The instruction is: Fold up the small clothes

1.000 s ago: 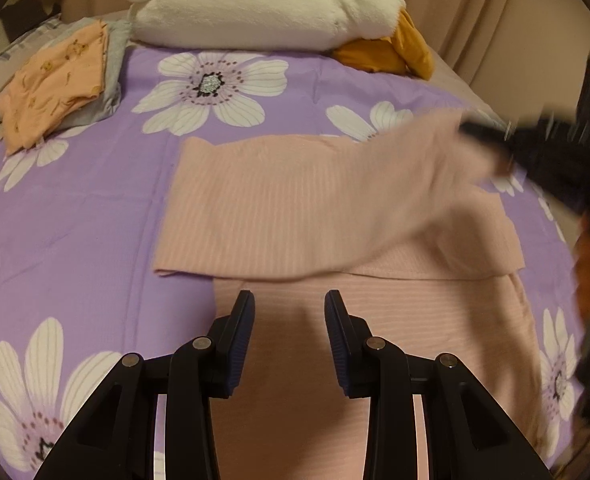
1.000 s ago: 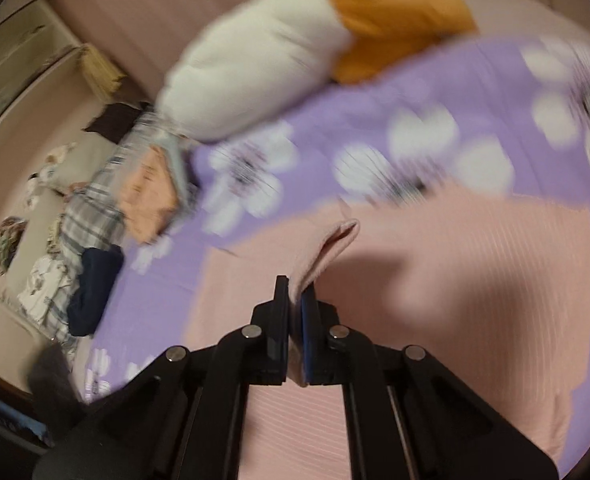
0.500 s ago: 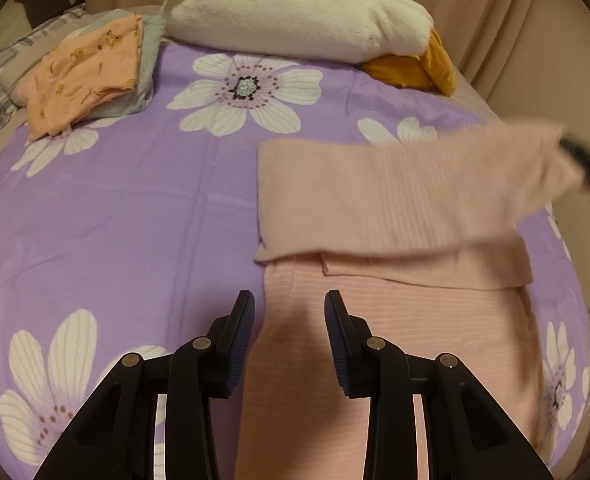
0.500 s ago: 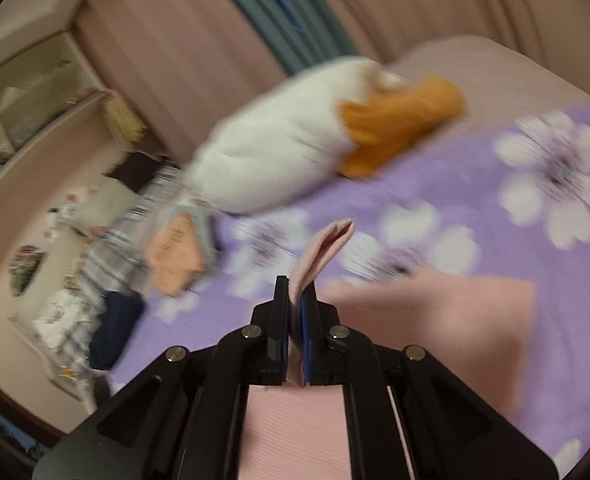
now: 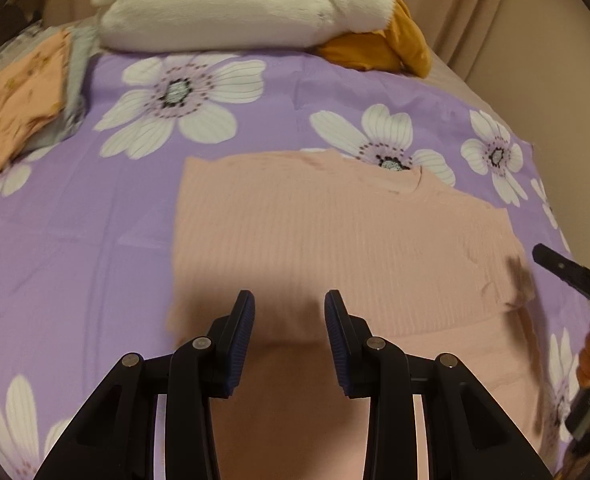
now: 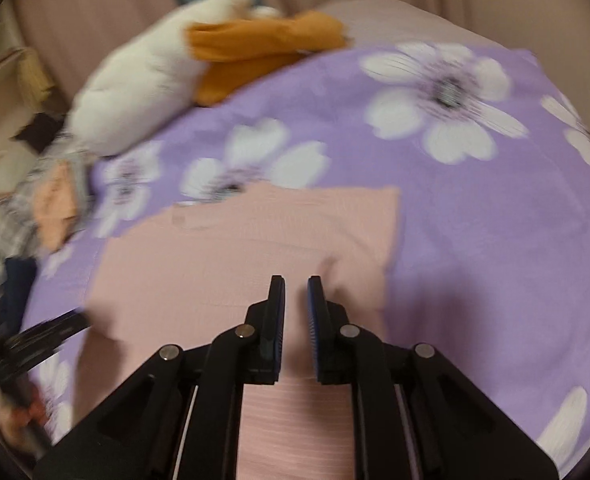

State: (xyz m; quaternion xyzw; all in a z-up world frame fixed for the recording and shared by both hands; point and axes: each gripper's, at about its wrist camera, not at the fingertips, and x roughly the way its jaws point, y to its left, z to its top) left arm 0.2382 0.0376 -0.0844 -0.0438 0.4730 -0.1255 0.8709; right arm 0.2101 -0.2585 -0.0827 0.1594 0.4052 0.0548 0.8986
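A pink ribbed garment [image 5: 335, 240] lies flat on the purple flowered bedsheet [image 5: 75, 240], with its upper part folded over the lower part. My left gripper [image 5: 289, 312] is open and empty, just above the garment's near part. My right gripper [image 6: 296, 300] is open a little and empty, over the same garment [image 6: 235, 248] near its right edge. The right gripper also shows at the right edge of the left wrist view [image 5: 567, 276]. The left gripper shows blurred at the lower left of the right wrist view [image 6: 35, 344].
A white plush pillow [image 5: 247, 4] with an orange cloth [image 5: 379, 48] lies at the bed's far end. A folded orange and grey pile [image 5: 19, 100] sits at the far left. Beige curtains [image 5: 475, 12] hang behind. The bed's right edge is close to the garment.
My right gripper carried the garment's sleeve across, laid it on the garment and let go. It is now open. My left gripper stayed open and moved right over the garment.
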